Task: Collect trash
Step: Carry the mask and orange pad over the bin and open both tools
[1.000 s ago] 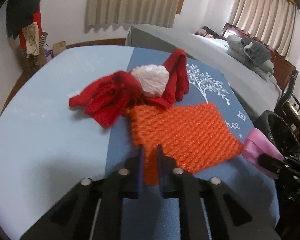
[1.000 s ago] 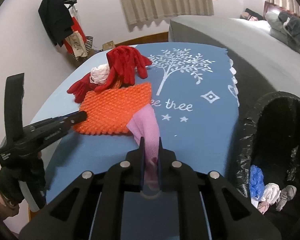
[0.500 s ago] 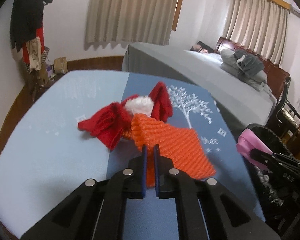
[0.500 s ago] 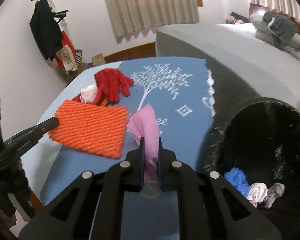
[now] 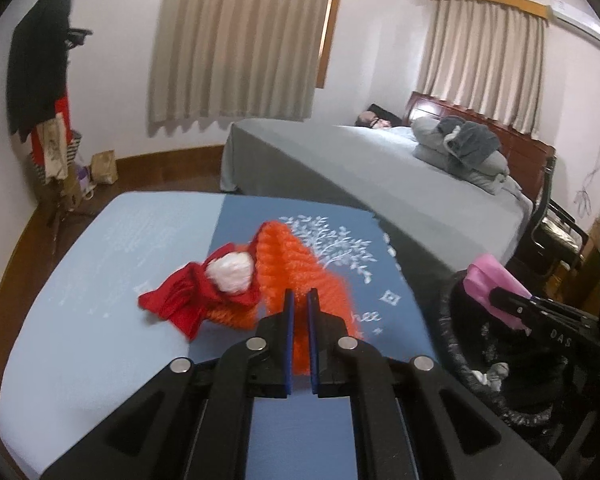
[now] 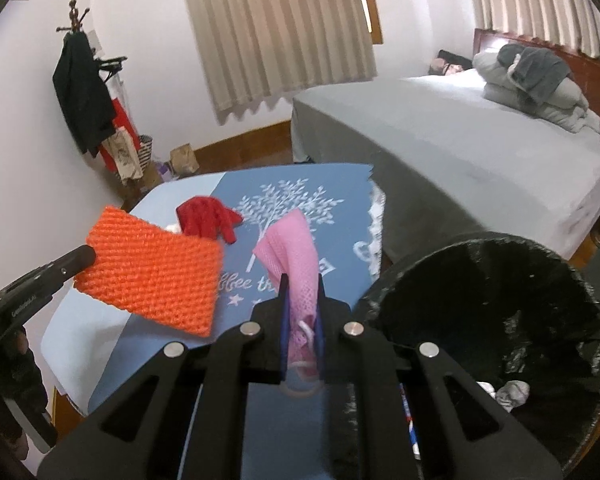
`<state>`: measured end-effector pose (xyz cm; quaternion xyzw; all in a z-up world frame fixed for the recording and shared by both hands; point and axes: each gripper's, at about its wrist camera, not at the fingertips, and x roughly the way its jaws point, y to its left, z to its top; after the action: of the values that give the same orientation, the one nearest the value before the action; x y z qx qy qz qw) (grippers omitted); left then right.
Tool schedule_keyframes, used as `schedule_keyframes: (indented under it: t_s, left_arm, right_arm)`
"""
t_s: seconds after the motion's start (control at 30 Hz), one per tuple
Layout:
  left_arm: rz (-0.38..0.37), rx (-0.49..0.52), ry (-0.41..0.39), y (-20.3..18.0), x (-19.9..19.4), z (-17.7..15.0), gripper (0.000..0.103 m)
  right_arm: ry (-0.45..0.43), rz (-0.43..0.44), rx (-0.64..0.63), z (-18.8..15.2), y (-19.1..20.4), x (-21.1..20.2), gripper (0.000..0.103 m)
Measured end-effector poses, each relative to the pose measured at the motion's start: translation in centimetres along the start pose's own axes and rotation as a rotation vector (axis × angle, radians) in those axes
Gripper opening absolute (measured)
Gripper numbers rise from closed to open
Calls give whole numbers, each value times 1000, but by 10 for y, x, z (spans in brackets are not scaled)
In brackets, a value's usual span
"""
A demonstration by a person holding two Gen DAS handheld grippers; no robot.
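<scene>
Trash bin with crumpled scraps

A blue surface carries a darker cloth printed with a white tree. Beyond it stands a grey bed with folded bedding near a wooden headboard. Beige curtains hang behind; a coat rack holds dark clothes.
</scene>
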<state>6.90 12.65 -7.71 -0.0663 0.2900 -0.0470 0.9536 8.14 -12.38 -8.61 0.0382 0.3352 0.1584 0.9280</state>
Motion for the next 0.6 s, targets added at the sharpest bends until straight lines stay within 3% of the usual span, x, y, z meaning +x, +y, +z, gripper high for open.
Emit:
schedule_keyframes:
  t_s: [0.6]
  left_arm:
    - [-222,153,-12,-111,23,14,6]
  right_arm:
    - [-89,-187,122,-3,-91,-59,9]
